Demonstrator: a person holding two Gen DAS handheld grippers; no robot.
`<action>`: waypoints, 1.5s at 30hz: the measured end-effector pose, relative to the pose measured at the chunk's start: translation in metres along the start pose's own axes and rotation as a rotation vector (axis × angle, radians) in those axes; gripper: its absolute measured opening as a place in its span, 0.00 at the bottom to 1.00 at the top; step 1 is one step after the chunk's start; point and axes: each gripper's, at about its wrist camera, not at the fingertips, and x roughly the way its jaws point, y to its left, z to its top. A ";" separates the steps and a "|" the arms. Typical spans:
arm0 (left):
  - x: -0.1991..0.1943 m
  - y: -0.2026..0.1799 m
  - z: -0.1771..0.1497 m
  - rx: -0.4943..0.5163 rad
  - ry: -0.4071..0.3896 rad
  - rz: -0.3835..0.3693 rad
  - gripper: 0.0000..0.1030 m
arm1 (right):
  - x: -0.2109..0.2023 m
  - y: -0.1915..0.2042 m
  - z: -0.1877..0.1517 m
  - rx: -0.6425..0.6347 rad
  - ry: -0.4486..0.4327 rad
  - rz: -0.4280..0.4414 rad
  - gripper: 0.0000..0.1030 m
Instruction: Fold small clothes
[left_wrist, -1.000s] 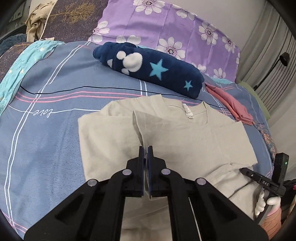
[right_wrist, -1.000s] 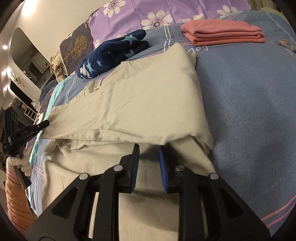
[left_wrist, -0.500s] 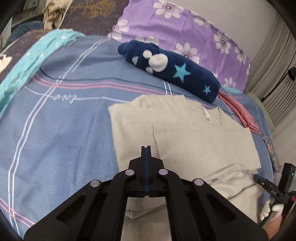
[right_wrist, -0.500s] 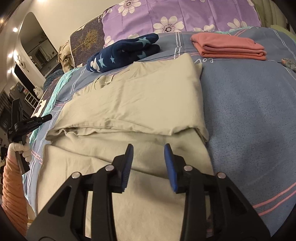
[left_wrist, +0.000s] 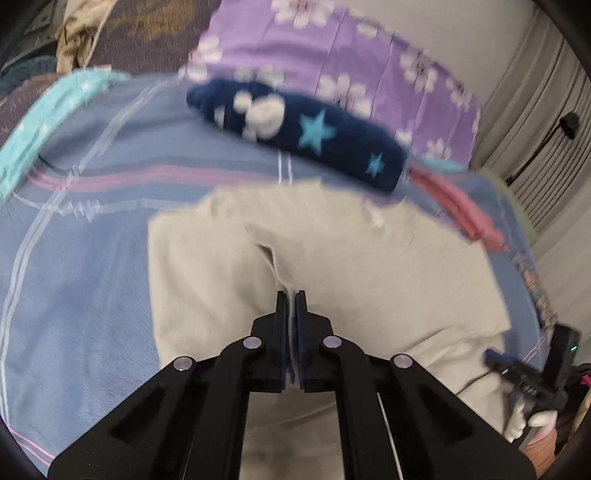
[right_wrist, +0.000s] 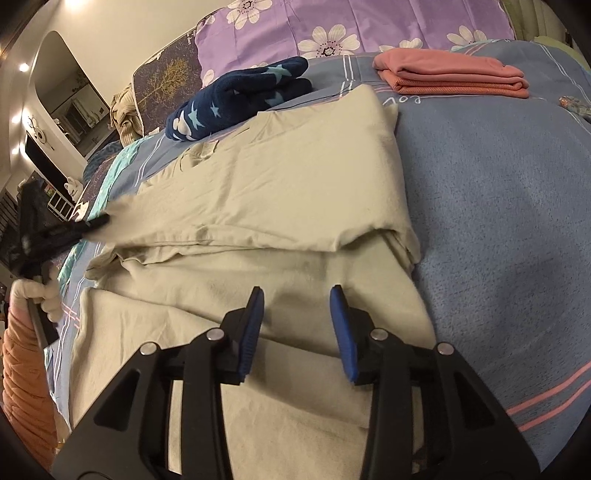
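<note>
A beige T-shirt (left_wrist: 369, 266) lies on the blue bed, sleeves folded inward. My left gripper (left_wrist: 291, 295) is shut on a fold of the shirt's fabric near its middle, with cloth showing between the pads. In the right wrist view the shirt (right_wrist: 280, 192) spreads ahead, its upper part folded over the lower. My right gripper (right_wrist: 297, 295) is open and empty just above the shirt's lower part. The left gripper (right_wrist: 88, 223) shows at the shirt's left edge, blurred.
A navy star-patterned fleece (left_wrist: 295, 129) lies behind the shirt. A folded pink garment (right_wrist: 450, 75) sits at the far right. Purple flowered pillows (left_wrist: 332, 62) line the headboard. A teal cloth (left_wrist: 48, 122) lies at the left. The blue bedspread (right_wrist: 498, 221) is to the right.
My right gripper opened, let go of the shirt and drew back. My left gripper swung left, then returned and now pinches a fold of the shirt.
</note>
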 end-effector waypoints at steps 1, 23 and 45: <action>-0.013 0.001 0.005 -0.001 -0.030 -0.008 0.04 | 0.000 0.000 0.000 0.002 0.002 0.001 0.37; 0.064 -0.045 -0.037 0.177 0.087 0.101 0.37 | -0.055 -0.052 0.079 0.105 -0.123 0.067 0.36; 0.054 -0.046 -0.046 0.176 0.031 0.077 0.43 | 0.019 -0.116 0.138 0.208 -0.058 -0.065 0.13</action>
